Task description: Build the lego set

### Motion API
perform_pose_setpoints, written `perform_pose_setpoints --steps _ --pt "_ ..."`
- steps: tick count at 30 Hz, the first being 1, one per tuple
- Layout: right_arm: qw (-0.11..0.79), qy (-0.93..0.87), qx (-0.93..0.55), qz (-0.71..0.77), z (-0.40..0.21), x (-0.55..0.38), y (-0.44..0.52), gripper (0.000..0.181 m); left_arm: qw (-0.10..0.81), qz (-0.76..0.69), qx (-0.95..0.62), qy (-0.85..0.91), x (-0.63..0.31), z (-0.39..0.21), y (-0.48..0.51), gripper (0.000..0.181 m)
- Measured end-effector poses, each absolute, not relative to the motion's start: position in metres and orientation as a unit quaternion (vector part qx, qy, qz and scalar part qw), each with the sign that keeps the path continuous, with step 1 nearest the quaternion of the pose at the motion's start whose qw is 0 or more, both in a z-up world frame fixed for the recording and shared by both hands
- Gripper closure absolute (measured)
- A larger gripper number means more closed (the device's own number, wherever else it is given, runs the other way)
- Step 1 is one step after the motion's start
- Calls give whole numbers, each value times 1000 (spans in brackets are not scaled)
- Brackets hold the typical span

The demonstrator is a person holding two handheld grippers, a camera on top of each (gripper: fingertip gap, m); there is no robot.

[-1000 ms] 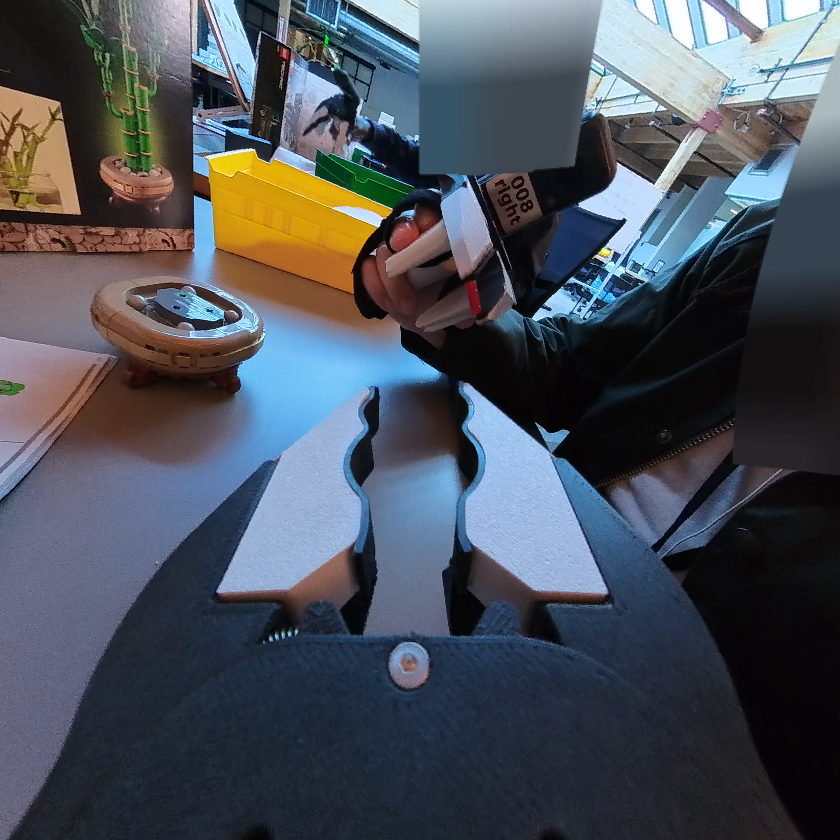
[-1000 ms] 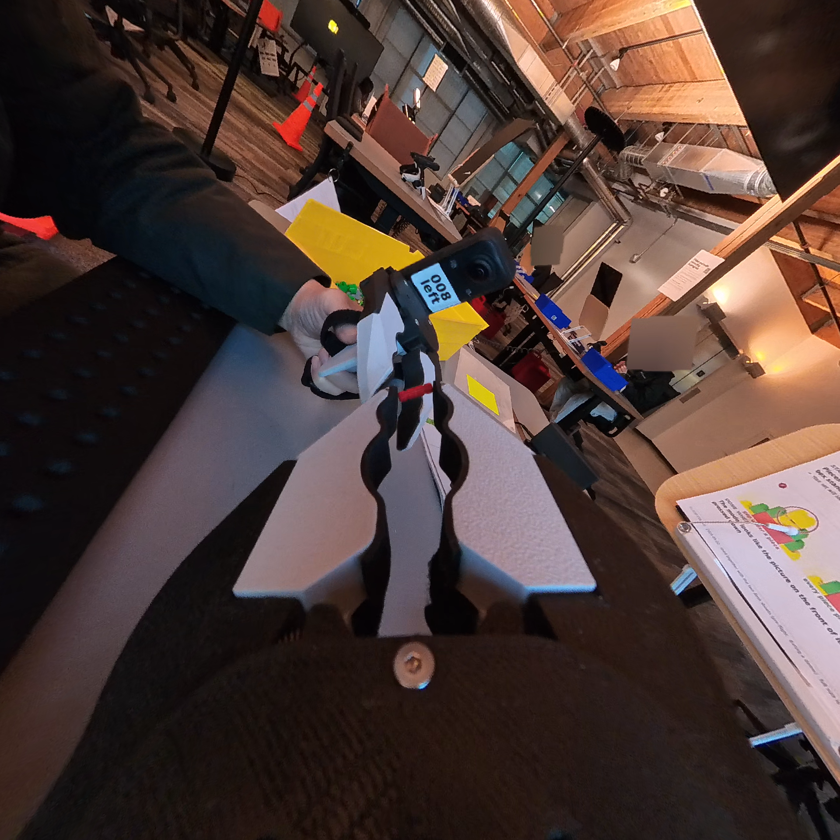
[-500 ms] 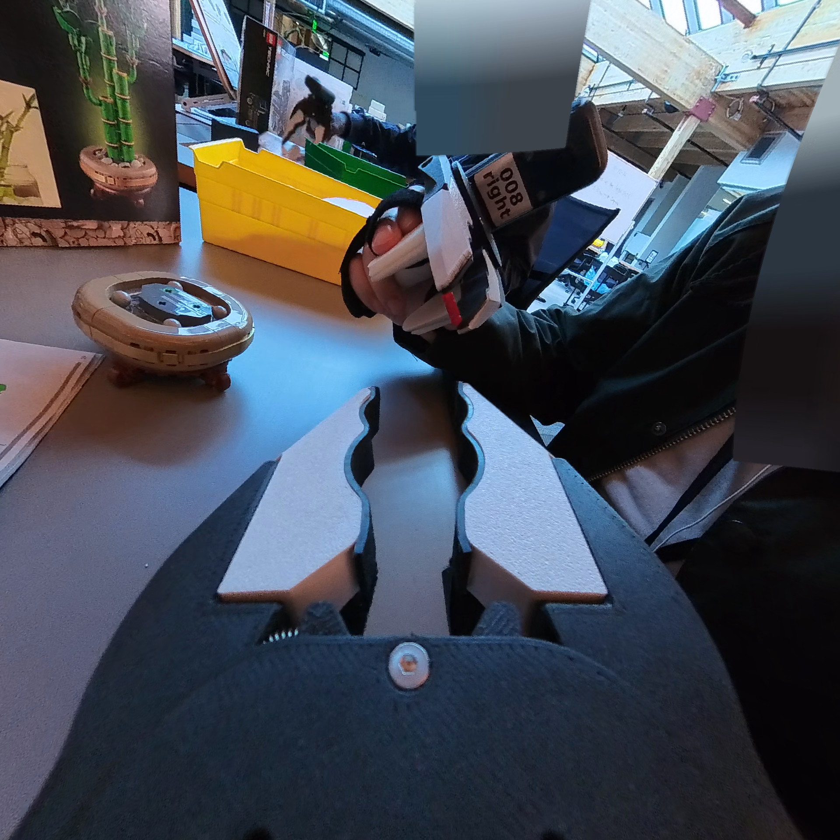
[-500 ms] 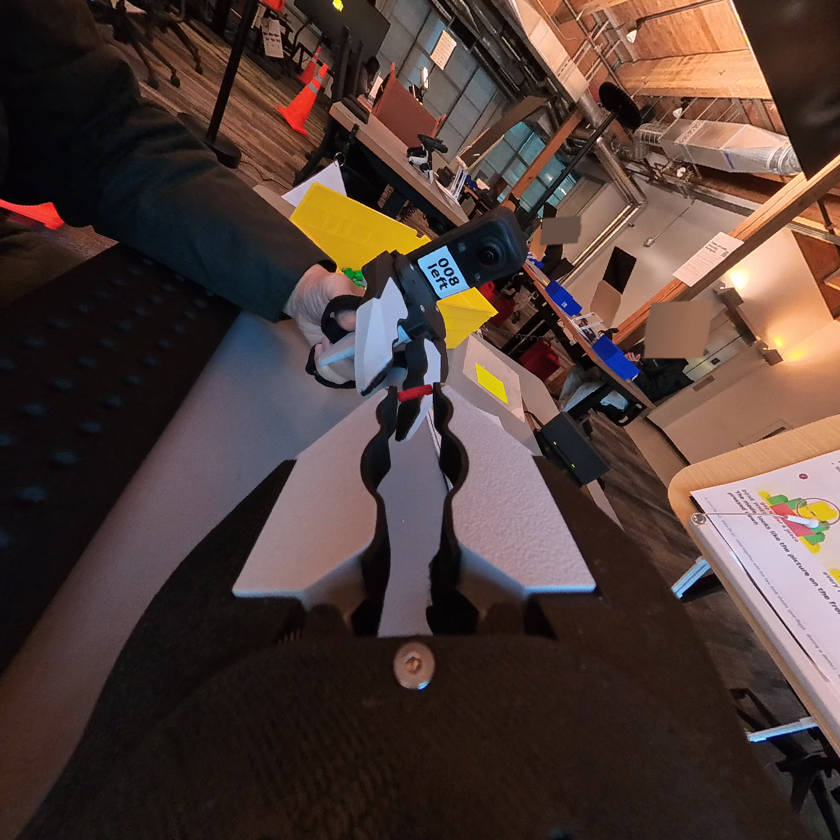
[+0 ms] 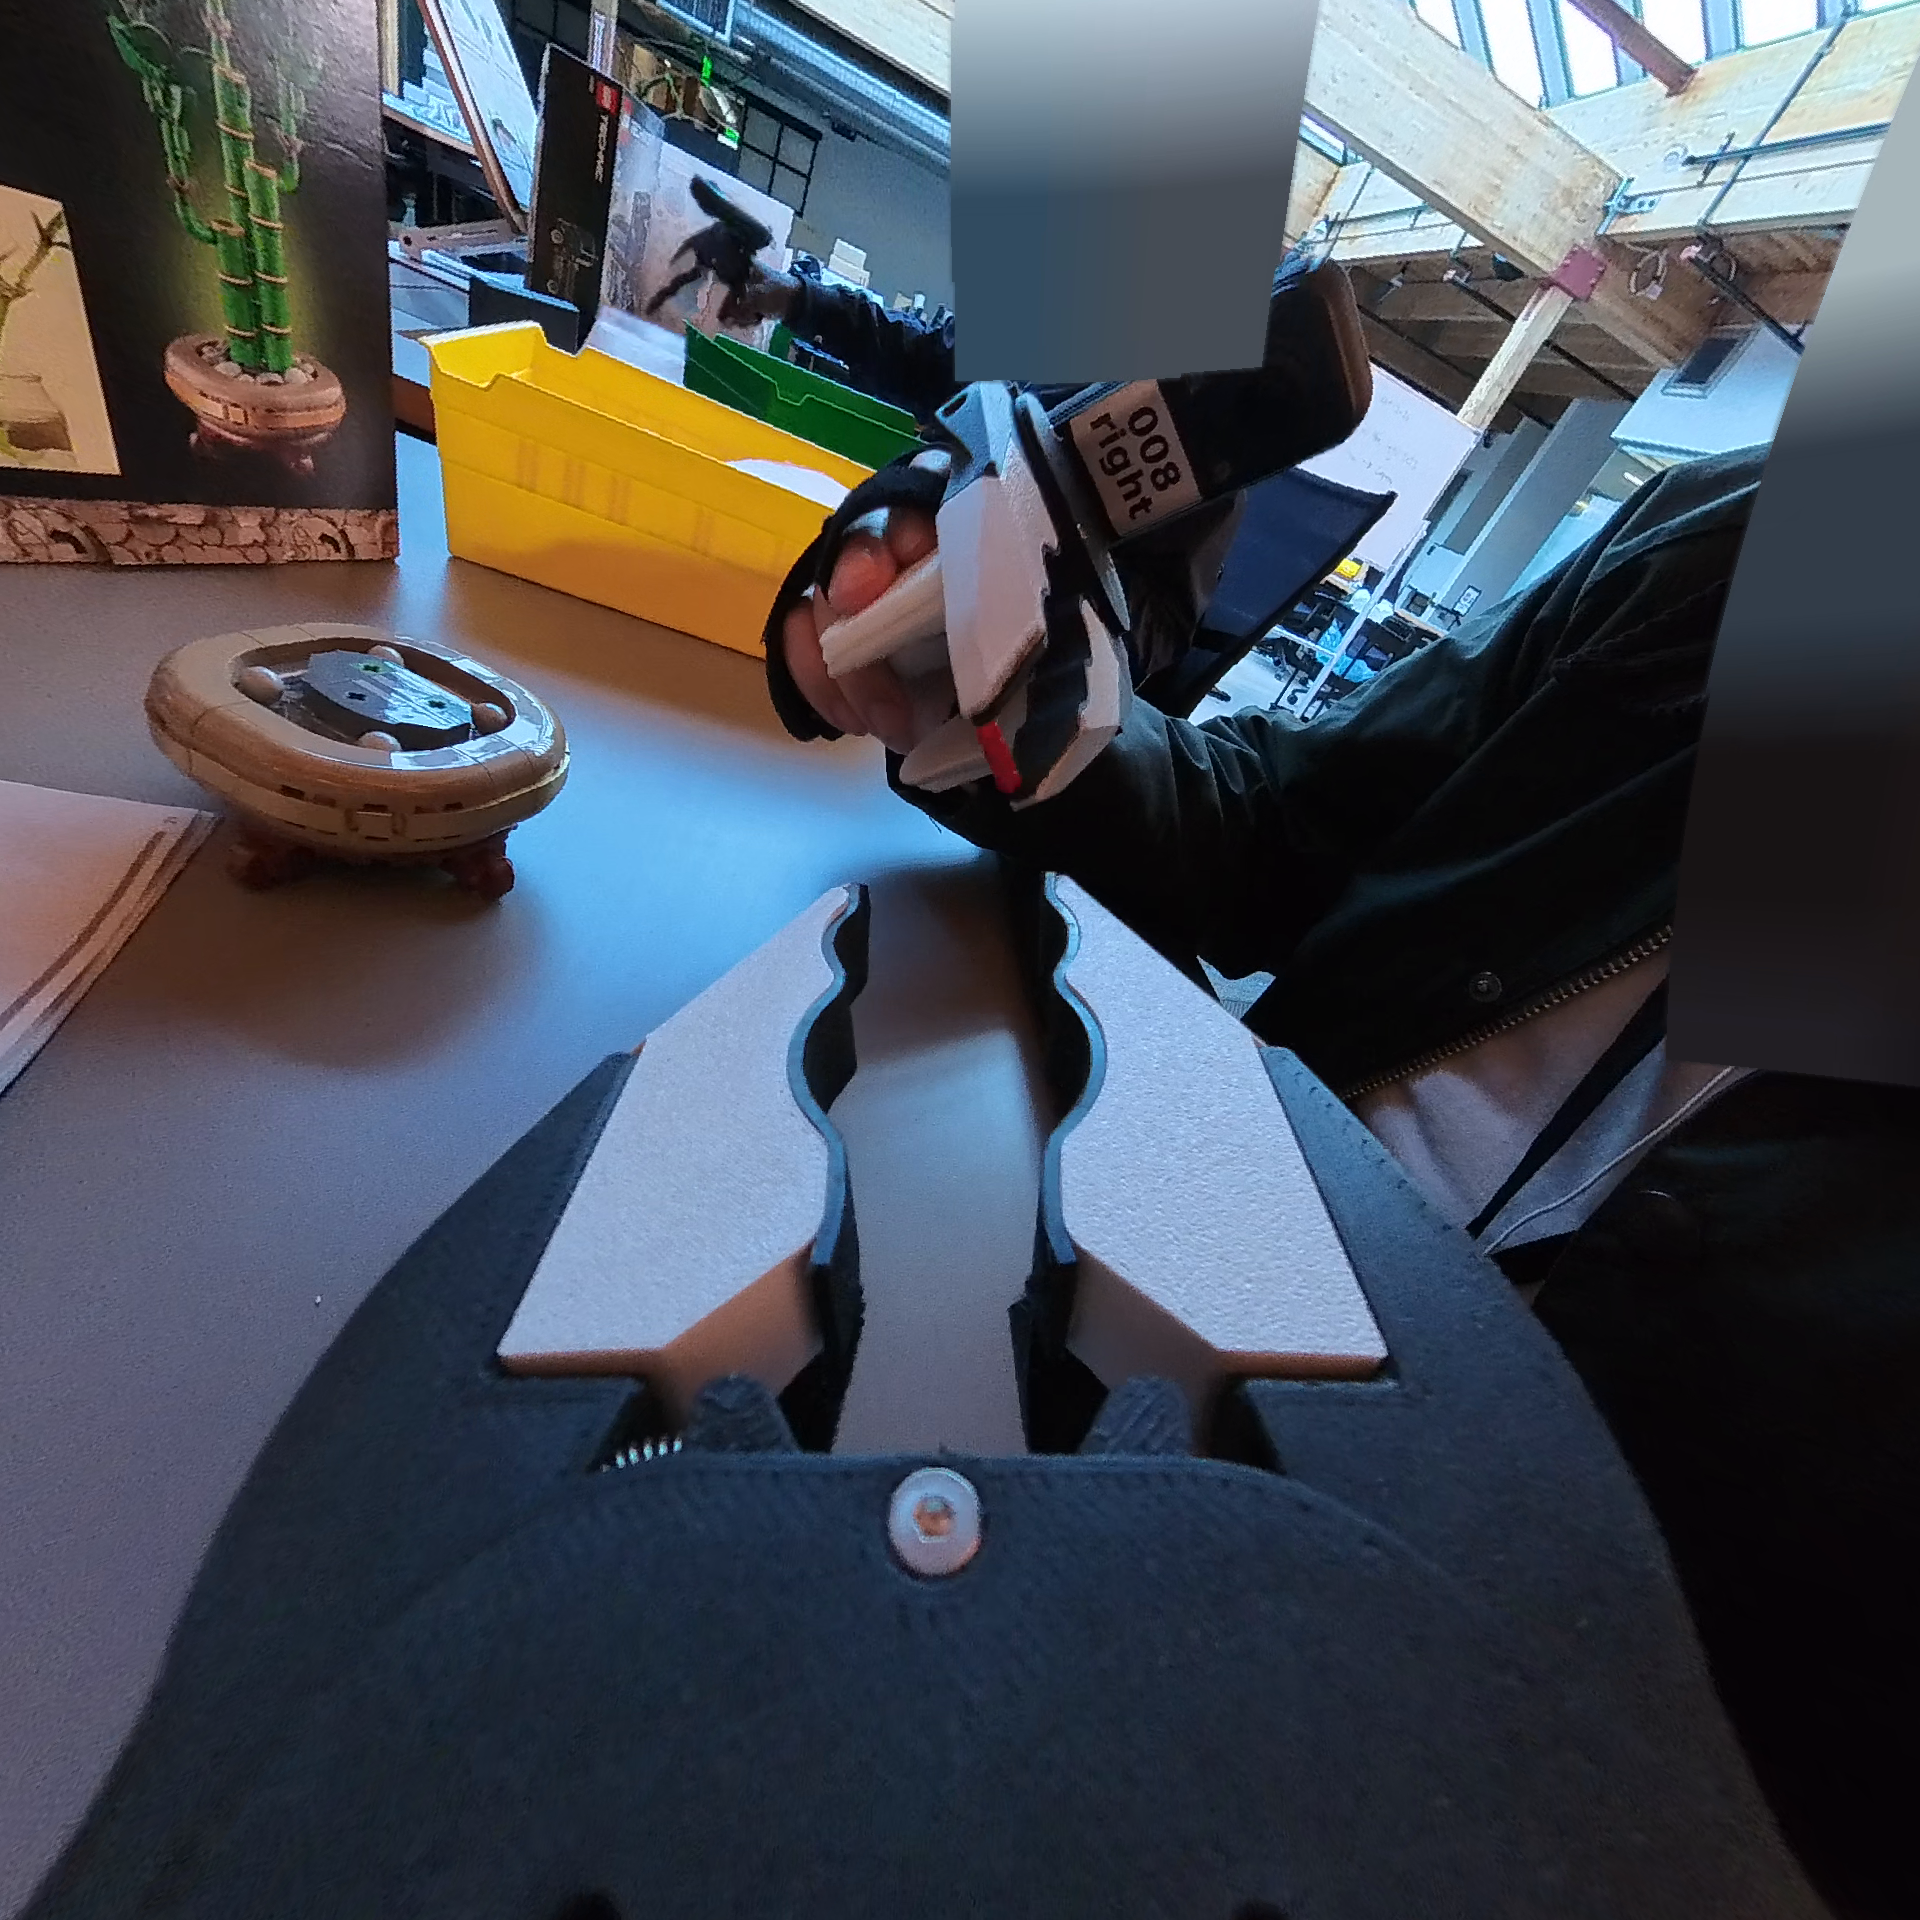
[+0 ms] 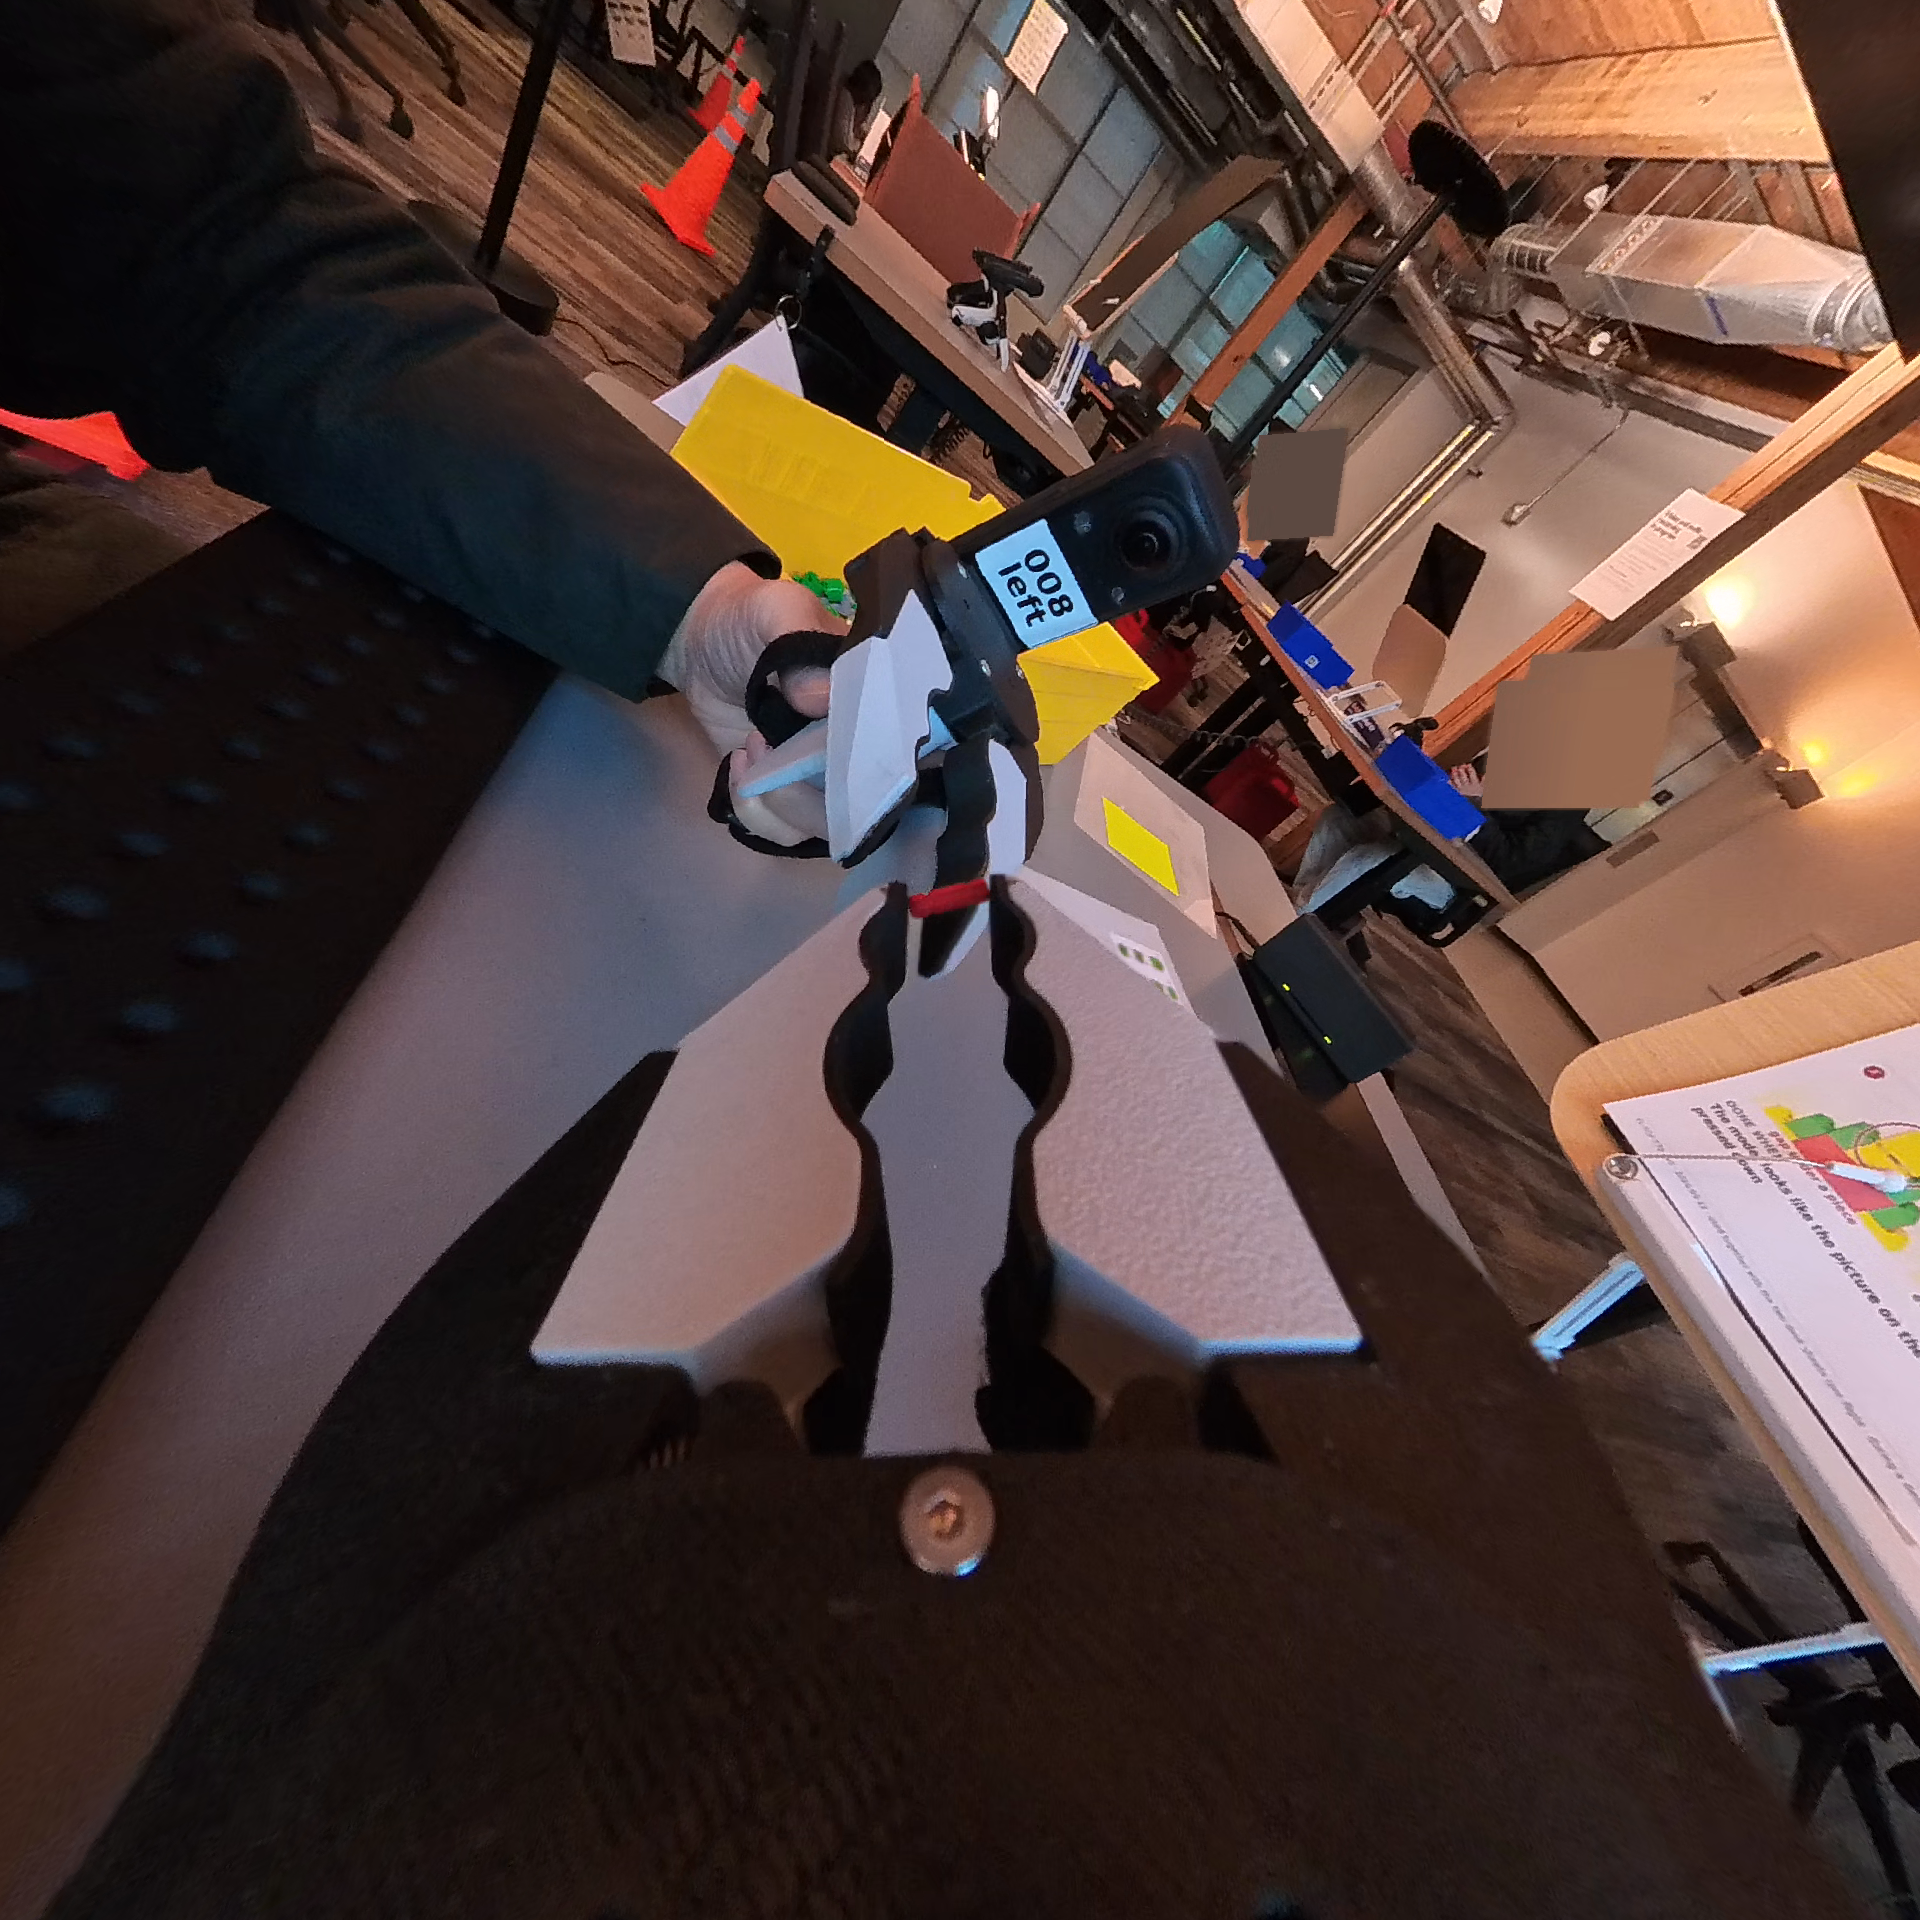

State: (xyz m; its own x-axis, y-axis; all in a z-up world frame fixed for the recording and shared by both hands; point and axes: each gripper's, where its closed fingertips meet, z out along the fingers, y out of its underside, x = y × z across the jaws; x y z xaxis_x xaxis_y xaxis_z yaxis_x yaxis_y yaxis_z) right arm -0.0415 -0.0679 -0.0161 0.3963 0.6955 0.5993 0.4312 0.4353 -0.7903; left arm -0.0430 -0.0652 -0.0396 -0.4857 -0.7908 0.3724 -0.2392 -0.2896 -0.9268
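I am holding my right tongs (image 6: 940,899) raised off the tabletop (image 5: 312,1091), clenched on a small red lego piece (image 6: 948,898) pinched crosswise at the very tips; I am gripping it that far out, I judge, so its ends are staying free for fitting. My left tongs (image 5: 948,894) are hanging released, a clear gap between the wavy fingers and nothing in them, pointing toward the right pair, probably so they can take or steady the piece. Seen from the left, the red piece is showing at the tips of the right tongs, up in the air above the tabletop. Farther out to the left, the tan lego base (image 5: 353,738) is sitting on its dark red feet, well apart from both tongs and unheld. An instruction booklet (image 5: 73,904) is lying beside it, the yellow bin (image 5: 623,499) is standing behind, and the set's box (image 5: 197,270) is propped upright for reference.
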Motion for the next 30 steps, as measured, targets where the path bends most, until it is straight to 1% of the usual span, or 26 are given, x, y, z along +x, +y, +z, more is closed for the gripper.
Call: perform_pose_setpoints --steps 10,14,17,22,25,26,28,30 --pt "628 -535 -550 126 -28 -43 -64 168 198 -663 -460 556 -43 -40 -68 152" --pt "623 -539 -553 127 -31 -44 -64 168 176 -677 -462 546 -42 -39 -69 159" --pt "619 -544 -552 124 -33 -47 -64 168 173 -677 -470 539 -40 -40 -66 160" --pt "611 -557 -550 120 -38 -53 -65 168 159 -683 -467 539 -39 -40 -71 166" --pt "607 -562 -549 116 -41 -55 -65 167 151 -684 -463 544 -39 -41 -74 173" --pt "606 -564 -549 116 -41 -56 -66 167 152 -683 -463 545 -39 -41 -75 177" --pt "608 -564 -546 118 -40 -57 -67 167 162 -676 -462 551 -39 -40 -74 179" --pt "613 -560 -547 111 -39 -55 -65 160 195 -650 -479 557 -38 -42 -65 179"
